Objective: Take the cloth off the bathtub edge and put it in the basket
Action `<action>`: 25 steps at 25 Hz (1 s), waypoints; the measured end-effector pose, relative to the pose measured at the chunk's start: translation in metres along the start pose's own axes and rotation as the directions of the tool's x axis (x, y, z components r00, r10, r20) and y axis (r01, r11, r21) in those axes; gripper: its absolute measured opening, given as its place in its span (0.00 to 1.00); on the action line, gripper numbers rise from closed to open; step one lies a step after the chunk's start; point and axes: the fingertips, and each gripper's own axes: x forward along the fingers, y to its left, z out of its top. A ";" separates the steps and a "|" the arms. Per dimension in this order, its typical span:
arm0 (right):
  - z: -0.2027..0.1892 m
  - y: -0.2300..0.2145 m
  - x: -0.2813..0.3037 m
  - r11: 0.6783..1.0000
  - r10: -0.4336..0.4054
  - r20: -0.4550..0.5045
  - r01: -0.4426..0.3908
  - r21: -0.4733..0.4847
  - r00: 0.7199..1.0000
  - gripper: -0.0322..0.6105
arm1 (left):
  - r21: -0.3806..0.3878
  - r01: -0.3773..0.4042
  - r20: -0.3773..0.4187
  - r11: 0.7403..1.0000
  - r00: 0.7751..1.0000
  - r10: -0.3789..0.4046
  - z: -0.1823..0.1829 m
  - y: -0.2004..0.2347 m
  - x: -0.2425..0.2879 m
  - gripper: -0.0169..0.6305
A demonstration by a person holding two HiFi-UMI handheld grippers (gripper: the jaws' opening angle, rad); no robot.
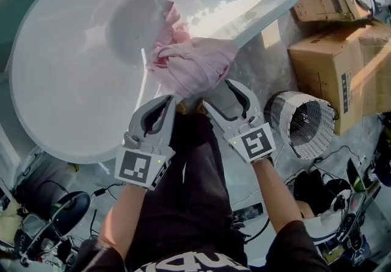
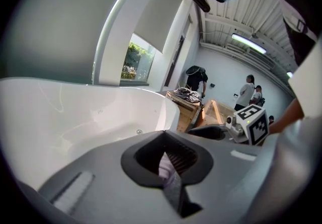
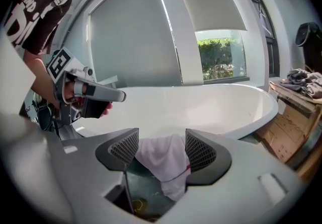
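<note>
A pink cloth hangs over the near rim of the white bathtub, part inside and part outside. My left gripper sits at the cloth's lower edge. In the left gripper view its jaws are together with a pale fold of cloth pinched between them. My right gripper is beside it on the right, open. In the right gripper view the cloth hangs loose between the spread pads. The white wire basket lies on its side on the floor to the right.
Cardboard boxes stand to the right behind the basket. Cables and gear litter the floor at lower right and lower left. The person's legs stand close to the tub rim. Several people stand far off in the room.
</note>
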 end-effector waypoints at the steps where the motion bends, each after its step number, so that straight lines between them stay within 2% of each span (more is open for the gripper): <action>1: -0.006 -0.003 0.004 1.000 -0.006 -0.015 0.006 0.011 1.000 0.48 | -0.003 -0.001 -0.005 1.000 1.000 0.001 0.000 0.001 0.001 0.02; 9: -0.036 -0.028 0.038 0.996 -0.057 -0.104 0.063 0.057 0.993 0.56 | -0.039 -0.017 -0.058 0.999 0.998 0.015 -0.008 0.015 0.014 0.02; 13: -0.045 -0.035 0.053 0.997 -0.063 -0.128 0.069 0.046 0.990 0.57 | -0.055 -0.005 -0.063 0.998 0.998 0.002 -0.014 0.017 0.021 0.02; 18: -0.043 -0.037 0.056 0.996 -0.085 -0.109 0.088 0.025 0.990 0.57 | -0.069 0.003 -0.072 0.998 0.997 -0.008 -0.016 0.017 0.026 0.02; 25: -0.041 -0.038 0.054 0.995 -0.083 -0.081 0.087 0.050 0.993 0.56 | -0.075 0.012 -0.079 0.997 0.997 -0.017 -0.021 0.021 0.028 0.02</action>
